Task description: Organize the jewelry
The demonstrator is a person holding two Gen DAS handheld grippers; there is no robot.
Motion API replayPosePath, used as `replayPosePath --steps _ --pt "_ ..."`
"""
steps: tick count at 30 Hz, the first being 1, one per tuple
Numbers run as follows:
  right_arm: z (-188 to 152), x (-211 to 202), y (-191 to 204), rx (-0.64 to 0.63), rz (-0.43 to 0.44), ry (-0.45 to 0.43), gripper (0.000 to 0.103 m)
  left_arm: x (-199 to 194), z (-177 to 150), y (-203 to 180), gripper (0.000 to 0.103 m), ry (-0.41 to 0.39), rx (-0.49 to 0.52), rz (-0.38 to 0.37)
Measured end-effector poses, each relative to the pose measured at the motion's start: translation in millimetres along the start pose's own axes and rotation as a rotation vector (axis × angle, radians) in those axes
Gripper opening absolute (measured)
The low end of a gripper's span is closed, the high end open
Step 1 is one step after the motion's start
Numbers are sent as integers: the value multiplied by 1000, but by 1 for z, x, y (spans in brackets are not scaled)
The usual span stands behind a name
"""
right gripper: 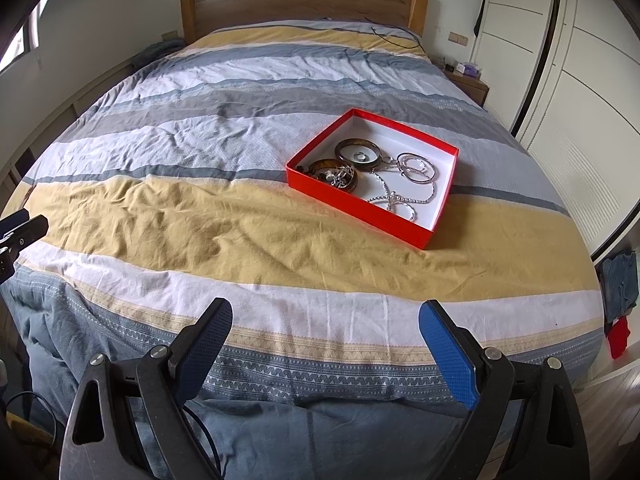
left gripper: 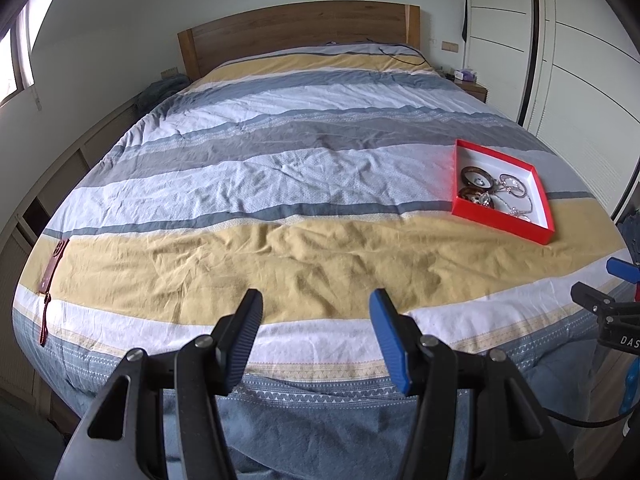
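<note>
Sitting on the bed (right gripper: 280,240), the red box (right gripper: 352,196) is in the middle of the right view, with jewelry (right gripper: 384,172) inside. Left tool (left gripper: 316,308) and right tool (right gripper: 326,316) are both open, holding nothing.

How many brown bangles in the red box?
2. One brown bangle lies flat mid-box with a small ring inside it; the other sits at the near-left wall of the red box, partly under tangled pieces. More could be hidden there.
</note>
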State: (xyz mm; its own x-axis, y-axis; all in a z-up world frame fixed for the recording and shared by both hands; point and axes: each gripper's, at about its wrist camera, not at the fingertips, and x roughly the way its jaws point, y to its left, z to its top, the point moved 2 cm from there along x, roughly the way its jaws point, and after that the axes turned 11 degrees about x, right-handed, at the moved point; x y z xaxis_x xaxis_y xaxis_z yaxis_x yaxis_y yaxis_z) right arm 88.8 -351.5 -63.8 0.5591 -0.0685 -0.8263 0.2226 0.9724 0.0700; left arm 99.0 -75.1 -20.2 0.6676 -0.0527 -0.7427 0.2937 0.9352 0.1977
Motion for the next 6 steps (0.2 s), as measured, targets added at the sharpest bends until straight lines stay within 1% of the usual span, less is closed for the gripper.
replayPosePath --steps 6 --pt "0 -3 4 -9 2 -3 93 0 -2 2 54 7 -6 -5"
